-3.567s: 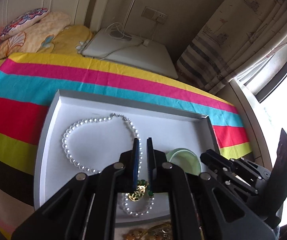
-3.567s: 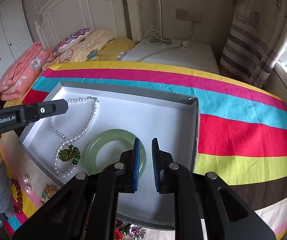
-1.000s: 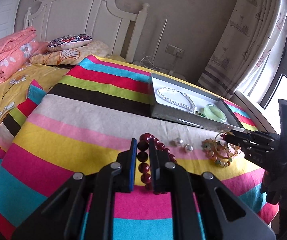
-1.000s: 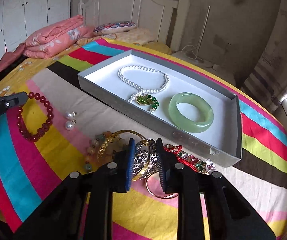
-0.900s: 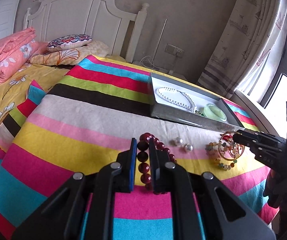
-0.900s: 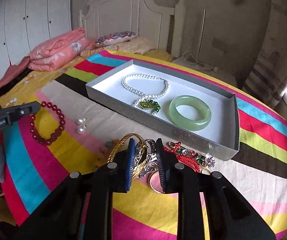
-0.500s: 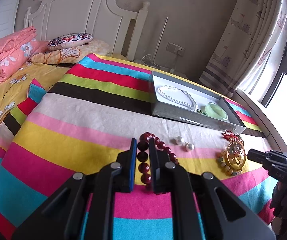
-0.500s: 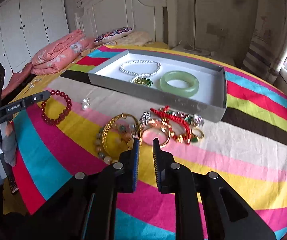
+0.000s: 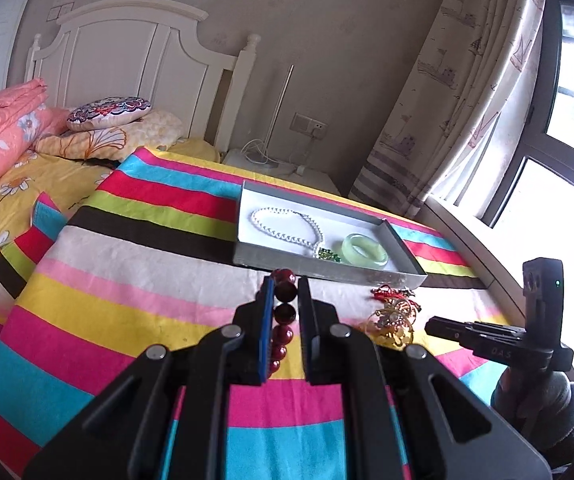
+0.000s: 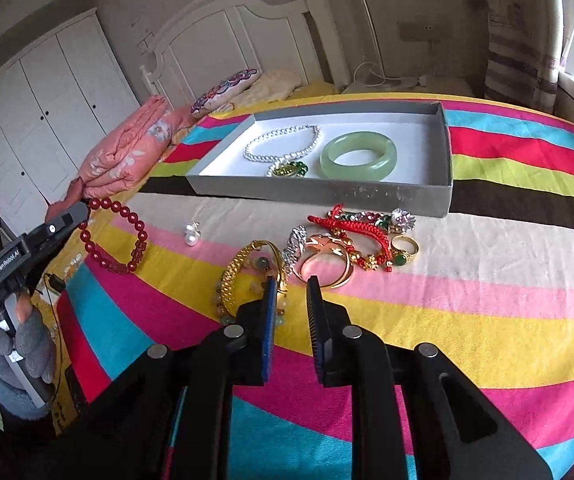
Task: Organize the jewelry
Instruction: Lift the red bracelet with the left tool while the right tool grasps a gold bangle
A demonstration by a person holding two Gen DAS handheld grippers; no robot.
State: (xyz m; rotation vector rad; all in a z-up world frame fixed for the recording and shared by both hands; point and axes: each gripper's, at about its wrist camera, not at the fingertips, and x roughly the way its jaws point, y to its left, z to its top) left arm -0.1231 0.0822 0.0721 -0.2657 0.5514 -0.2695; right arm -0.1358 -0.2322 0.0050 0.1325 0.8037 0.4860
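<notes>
Dangling red bead bracelet [image 9: 283, 314] pinched between closed left fingers [image 9: 266, 312]; right fingers [image 10: 314, 300] slightly apart, empty

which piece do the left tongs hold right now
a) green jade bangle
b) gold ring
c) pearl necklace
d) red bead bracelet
d: the left tongs are shut on the red bead bracelet, while the green jade bangle and pearl necklace lie in the grey tray.
</notes>
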